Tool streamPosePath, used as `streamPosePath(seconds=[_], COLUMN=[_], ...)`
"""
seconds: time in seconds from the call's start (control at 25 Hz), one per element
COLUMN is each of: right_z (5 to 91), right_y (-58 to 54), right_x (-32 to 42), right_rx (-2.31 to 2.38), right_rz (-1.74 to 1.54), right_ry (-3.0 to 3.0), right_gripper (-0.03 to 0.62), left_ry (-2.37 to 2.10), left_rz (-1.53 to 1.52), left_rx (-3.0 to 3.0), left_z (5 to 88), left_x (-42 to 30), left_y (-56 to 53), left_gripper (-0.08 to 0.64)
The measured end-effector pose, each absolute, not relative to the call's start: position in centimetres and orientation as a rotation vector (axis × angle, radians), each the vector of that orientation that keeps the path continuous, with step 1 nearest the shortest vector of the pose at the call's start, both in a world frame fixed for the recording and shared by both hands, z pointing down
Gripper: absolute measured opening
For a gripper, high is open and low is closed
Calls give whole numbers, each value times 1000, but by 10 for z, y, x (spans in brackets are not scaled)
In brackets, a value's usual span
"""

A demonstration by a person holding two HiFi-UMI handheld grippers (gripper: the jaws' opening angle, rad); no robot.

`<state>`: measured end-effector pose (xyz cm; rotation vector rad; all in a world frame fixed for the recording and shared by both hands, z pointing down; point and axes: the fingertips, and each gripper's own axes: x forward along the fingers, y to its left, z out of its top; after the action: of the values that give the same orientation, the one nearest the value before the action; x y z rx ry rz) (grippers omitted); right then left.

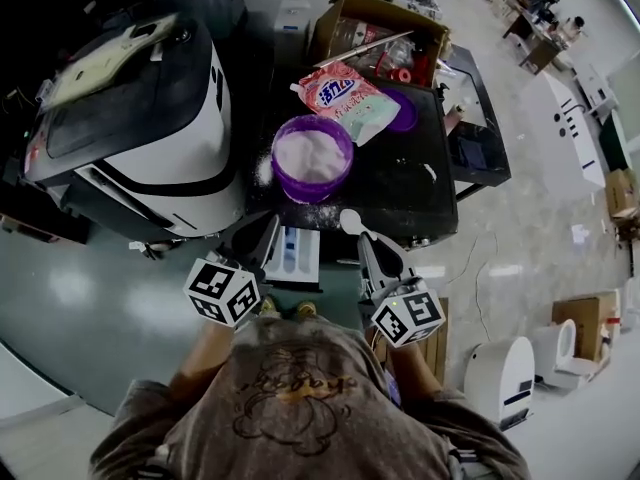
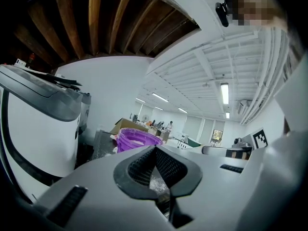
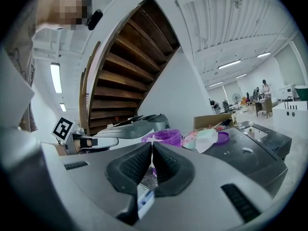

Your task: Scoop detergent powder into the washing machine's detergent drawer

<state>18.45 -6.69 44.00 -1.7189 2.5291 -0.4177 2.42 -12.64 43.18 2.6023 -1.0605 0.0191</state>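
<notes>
Right tool (image 3: pixel 151 150): clamped shut on the white scoop (image 1: pixel 351 221).
Left tool (image 2: pixel 155 153): jaws pressed together, nothing between.
Purple tub (image 1: pixel 312 156): powder inside, 11 o'clock of the scoop.

I counted one washing machine (image 1: pixel 140 118) at ten o'clock, one detergent drawer (image 1: pixel 292 253), one purple tub (image 1: pixel 312 158), one purple lid (image 1: pixel 402 110), one detergent bag (image 1: pixel 345 96) at twelve, one white scoop (image 1: pixel 352 222), and two grippers: left gripper (image 1: pixel 265 230), right gripper (image 1: pixel 362 238).
</notes>
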Motion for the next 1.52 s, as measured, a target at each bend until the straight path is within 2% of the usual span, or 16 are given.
streamPosePath(seconds=[0.64, 1.52], right_z=[413, 374], right_y=[-98, -187], right_x=[175, 169], right_rx=[-1760, -1729], right_rz=[-302, -37], right_ry=[2491, 2694], right_gripper=[8, 8], left_ry=[-905, -913], left_rz=[29, 16], left_rx=[2666, 2654], left_z=[427, 428], left_x=[33, 12], left_y=[-146, -172], left_gripper=[20, 21])
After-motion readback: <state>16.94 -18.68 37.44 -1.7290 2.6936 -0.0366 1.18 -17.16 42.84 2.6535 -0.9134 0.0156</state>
